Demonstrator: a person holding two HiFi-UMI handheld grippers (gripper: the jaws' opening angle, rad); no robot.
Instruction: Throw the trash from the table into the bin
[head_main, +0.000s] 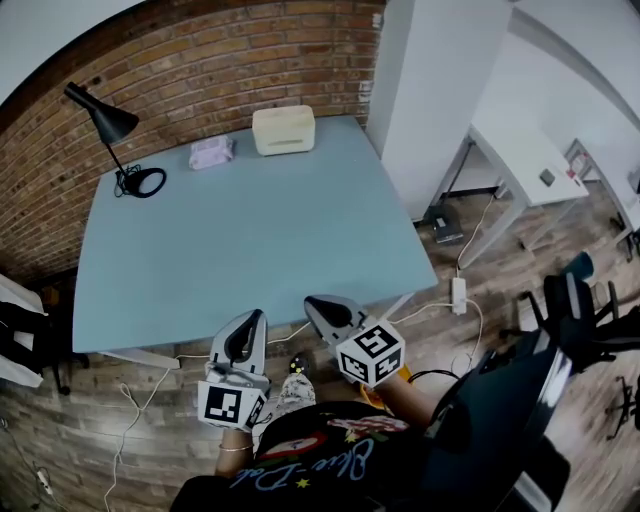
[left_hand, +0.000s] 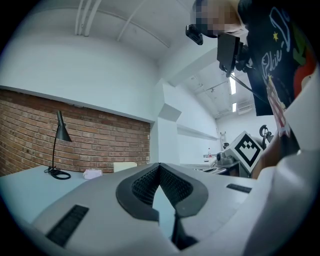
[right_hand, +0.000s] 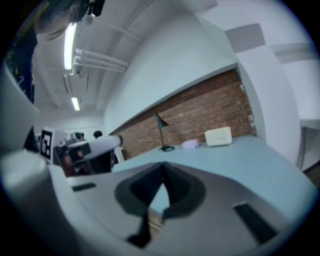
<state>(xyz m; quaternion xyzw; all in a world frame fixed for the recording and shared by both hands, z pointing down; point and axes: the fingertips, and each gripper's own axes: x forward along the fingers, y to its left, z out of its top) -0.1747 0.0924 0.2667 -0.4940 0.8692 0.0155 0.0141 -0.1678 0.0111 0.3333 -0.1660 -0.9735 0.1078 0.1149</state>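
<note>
Pinkish trash, perhaps tissue, lies well beyond left claw, right claw; both closed, empty.

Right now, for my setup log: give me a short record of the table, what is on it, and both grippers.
table: light blue, against a brick wall
far left: black lamp
far edge: small lilac item, cream box beside it
left gripper: jaws shut, empty, just short of the near edge
right gripper: jaws shut, empty, at the near edge

The grey left gripper, its black ribbed jaws closed together and empty, faces a pale blue table bearing a black desk lamp, lilac packet and cream box
</note>
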